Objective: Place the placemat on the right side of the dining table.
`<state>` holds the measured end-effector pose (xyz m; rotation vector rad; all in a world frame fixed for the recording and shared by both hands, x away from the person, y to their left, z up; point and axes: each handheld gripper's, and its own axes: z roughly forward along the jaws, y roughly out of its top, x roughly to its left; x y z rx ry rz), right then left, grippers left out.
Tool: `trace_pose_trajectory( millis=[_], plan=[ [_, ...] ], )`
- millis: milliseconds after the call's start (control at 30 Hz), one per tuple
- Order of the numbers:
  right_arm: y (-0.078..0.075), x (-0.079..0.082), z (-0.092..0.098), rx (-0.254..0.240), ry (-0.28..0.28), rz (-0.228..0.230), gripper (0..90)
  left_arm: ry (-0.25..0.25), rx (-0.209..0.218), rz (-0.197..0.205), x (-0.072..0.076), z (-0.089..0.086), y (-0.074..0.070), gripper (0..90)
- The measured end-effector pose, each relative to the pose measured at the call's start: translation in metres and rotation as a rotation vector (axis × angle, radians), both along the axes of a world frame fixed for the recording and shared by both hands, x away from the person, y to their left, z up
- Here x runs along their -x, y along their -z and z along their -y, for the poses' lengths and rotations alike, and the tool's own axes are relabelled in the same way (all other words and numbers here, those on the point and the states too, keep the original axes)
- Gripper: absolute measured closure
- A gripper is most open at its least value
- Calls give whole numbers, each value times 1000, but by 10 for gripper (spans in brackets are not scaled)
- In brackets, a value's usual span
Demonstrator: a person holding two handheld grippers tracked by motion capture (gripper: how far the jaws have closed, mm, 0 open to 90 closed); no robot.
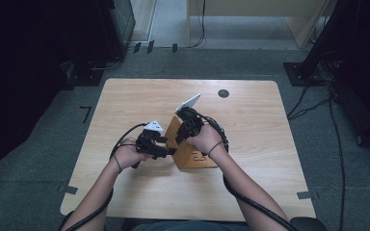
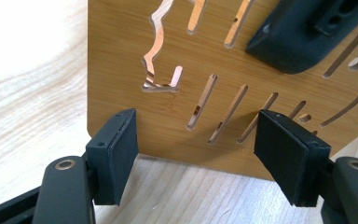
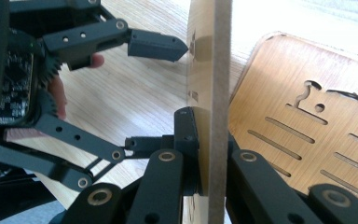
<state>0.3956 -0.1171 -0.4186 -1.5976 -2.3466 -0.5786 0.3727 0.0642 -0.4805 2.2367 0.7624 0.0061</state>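
The right gripper [image 3: 205, 154] clamps the upright slotted bamboo panel [image 3: 209, 70] by its edge, beside the flat panel [image 3: 307, 140]. The left gripper [image 2: 198, 154], jaws wide, straddles it unpressed; the panel could topple if the clamp slips.

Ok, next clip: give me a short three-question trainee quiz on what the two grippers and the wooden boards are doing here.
1. True or false: the right gripper is clamped on the edge of the upright slotted board.
2. What lies flat on the table beside it? A) a second slotted board B) a metal tray C) a book
3. Is the left gripper clamped on the upright slotted board?

Key
1. True.
2. A: the second slotted board lies flat.
3. No: its fingers stand open, facing the board's broad side.
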Motion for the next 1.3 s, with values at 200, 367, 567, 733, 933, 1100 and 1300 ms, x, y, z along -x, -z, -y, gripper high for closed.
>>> trace_pose_trajectory(
  millis=[200, 367, 567, 733, 933, 1100, 1300],
  plan=[
    [-13, 0, -9, 27, -21, 22, 873, -9, 31, 5, 0, -7, -5, 283],
    [-15, 1, -6, 48, -49, 68, 874, -29, 33, 20, -1, -5, -6, 298],
    [-20, -1, 7, 49, -32, 84, 877, -39, 49, 20, -1, -5, -7, 299],
    [-24, -1, 18, 54, -17, 97, 876, -31, 40, 19, -1, -4, -5, 299],
    [-30, -3, 29, 45, 10, 130, 876, -35, 42, 16, -1, -2, -6, 299],
    [-31, -5, 37, 38, 25, 134, 876, -28, 41, 18, 0, 0, -6, 299],
    [-35, -7, 50, 23, 48, 146, 876, -28, 36, 16, 0, 1, -5, 300]
  ],
)
